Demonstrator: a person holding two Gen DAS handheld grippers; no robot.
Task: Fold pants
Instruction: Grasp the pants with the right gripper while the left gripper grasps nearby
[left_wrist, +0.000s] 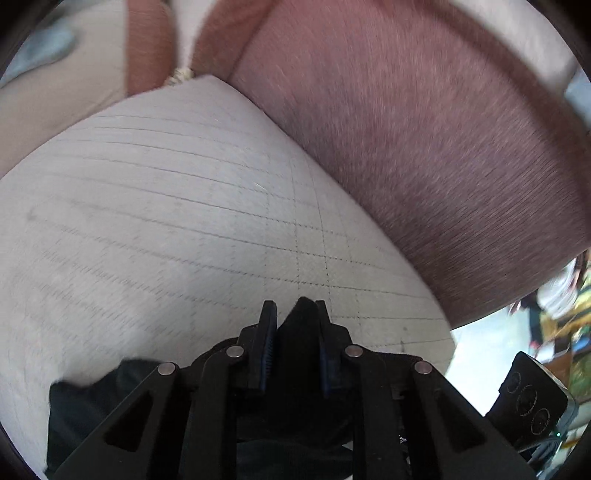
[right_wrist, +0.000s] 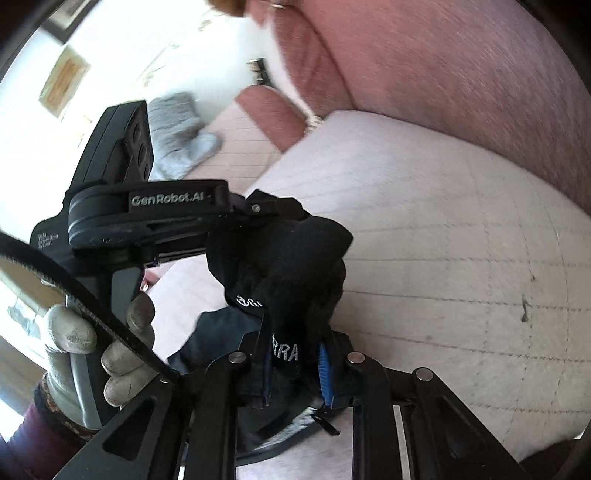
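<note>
Both grippers, left gripper (left_wrist: 291, 314) and right gripper (right_wrist: 295, 354), are clamped nearly closed on the black pants (right_wrist: 288, 258), bunched up above the checked cushion (right_wrist: 443, 240). Fabric looks light and floppy, so I'd grab along the waistband edge.

I see a pale quilted cushion (left_wrist: 166, 206) filling the frame's middle, with a pink backrest (left_wrist: 424, 147) at upper right. A grey blanket (right_wrist: 177, 136) sits upper left, near framed pictures (right_wrist: 64, 83) on the wall.
</note>
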